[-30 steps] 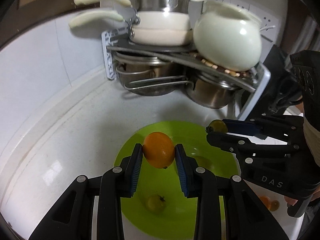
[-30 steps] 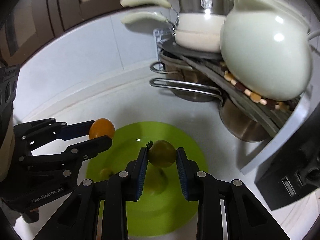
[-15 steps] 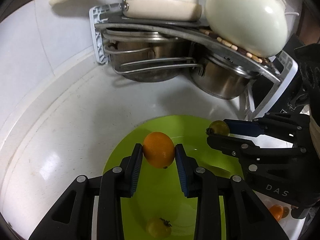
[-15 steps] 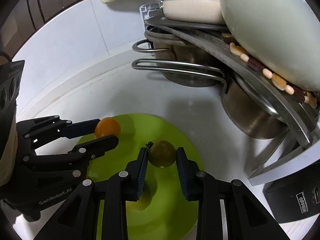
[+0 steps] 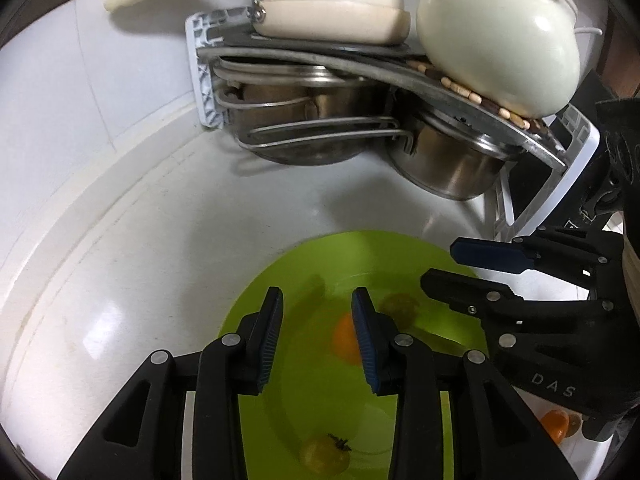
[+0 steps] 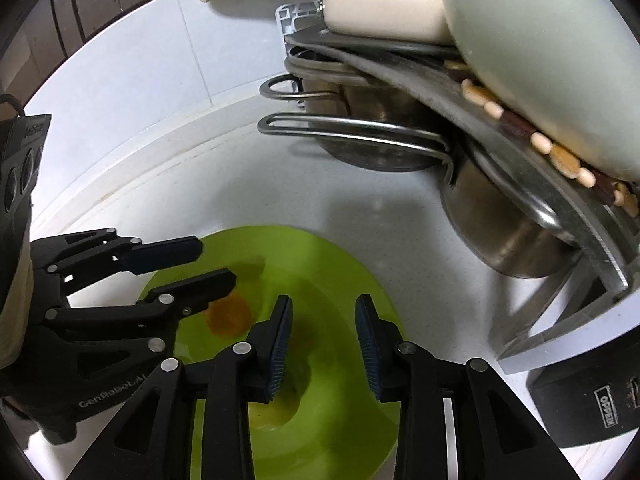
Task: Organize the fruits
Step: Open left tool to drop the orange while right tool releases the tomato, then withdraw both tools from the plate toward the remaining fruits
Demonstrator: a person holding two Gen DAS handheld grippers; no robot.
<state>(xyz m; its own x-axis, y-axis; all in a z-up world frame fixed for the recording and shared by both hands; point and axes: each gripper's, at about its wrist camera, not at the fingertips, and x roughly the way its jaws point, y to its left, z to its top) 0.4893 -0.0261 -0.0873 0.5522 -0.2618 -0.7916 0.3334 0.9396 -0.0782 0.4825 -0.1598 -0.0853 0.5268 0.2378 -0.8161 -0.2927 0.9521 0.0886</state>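
Observation:
A lime green plate (image 5: 280, 280) lies on the white counter, also in the right wrist view (image 6: 320, 256). My left gripper (image 5: 317, 336) is open and empty above it. An orange fruit (image 5: 345, 340) lies blurred on the plate below it, also seen in the right wrist view (image 6: 228, 316). A greenish fruit (image 5: 400, 306) lies blurred beside it. A yellow tomato (image 5: 324, 454) with a stem sits at the plate's near edge. My right gripper (image 6: 323, 344) is open and empty over the plate; it shows at the right of the left wrist view (image 5: 452, 264).
A dish rack (image 5: 208, 80) at the back holds steel pots (image 5: 448, 172), a cream pan (image 5: 332, 12) and a white jug (image 5: 500, 40). More orange fruit (image 5: 556, 426) lies off the plate at the lower right. A black device (image 6: 588, 396) stands at right.
Both grippers have opened and let go of their fruits. The orange fruit and the greenish fruit have dropped onto the green plate. Both grippers moved closer to the rack.

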